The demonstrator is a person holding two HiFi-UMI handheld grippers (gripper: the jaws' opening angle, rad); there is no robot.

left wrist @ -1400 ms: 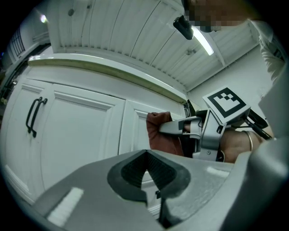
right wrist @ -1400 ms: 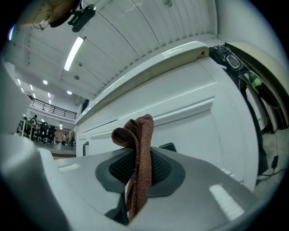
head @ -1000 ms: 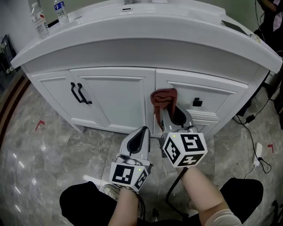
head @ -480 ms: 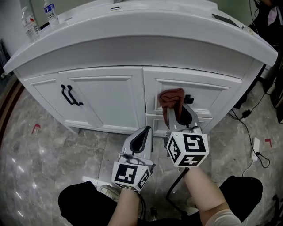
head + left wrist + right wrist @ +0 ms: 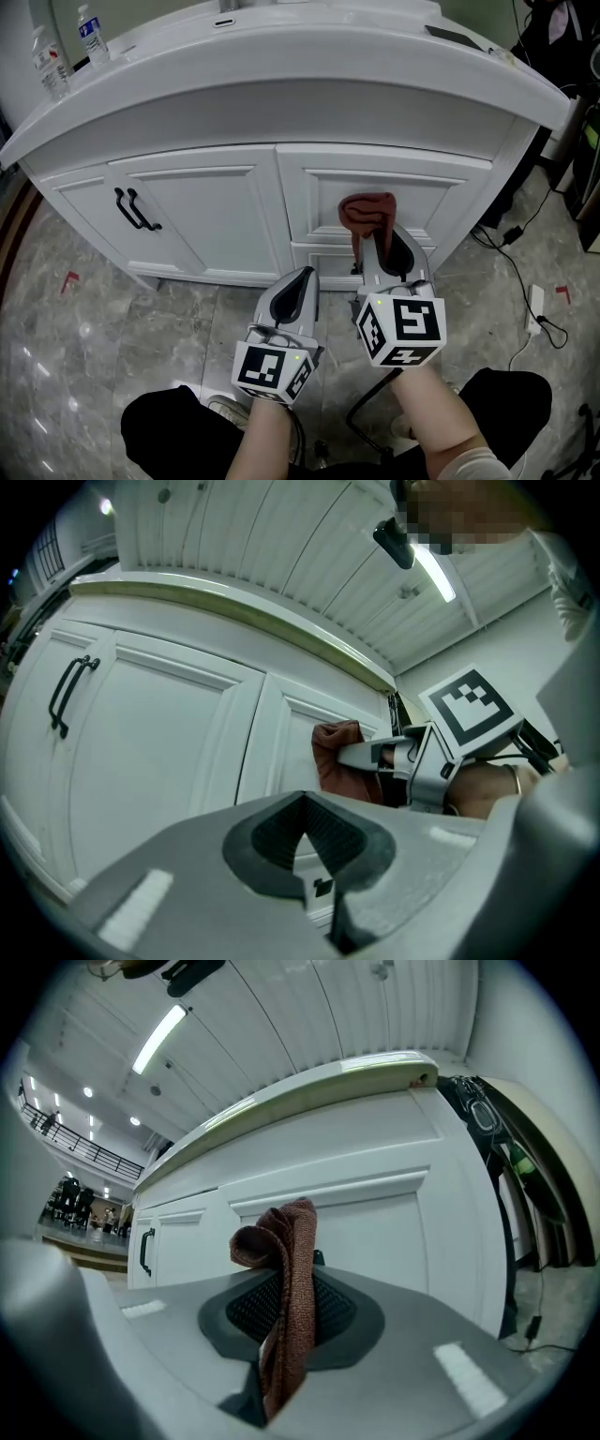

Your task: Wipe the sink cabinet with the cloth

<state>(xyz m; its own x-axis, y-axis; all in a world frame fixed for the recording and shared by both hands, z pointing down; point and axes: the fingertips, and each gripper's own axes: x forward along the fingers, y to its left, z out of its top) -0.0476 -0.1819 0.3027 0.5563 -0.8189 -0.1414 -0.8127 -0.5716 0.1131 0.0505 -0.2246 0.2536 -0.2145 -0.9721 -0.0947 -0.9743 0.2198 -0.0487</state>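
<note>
The white sink cabinet (image 5: 197, 211) fills the upper head view, with two doors on the left and drawers on the right. My right gripper (image 5: 380, 246) is shut on a reddish-brown cloth (image 5: 366, 210), whose bunched end rests against the upper drawer front (image 5: 427, 197). The same cloth (image 5: 286, 1288) hangs pinched between the jaws in the right gripper view, and the cloth (image 5: 339, 759) also shows in the left gripper view. My left gripper (image 5: 298, 292) hangs lower, in front of the cabinet's base, shut with nothing in it.
Black door handles (image 5: 131, 211) sit on the left doors. Two water bottles (image 5: 90, 36) stand on the countertop's left end. A cable and white plug (image 5: 534, 305) lie on the marble floor at right. The person's knees are at the bottom edge.
The right gripper has carried the cloth rightward across the cabinet, from the centre stile onto the upper drawer front, now covering the small black drawer handle. The left gripper has kept its place.
</note>
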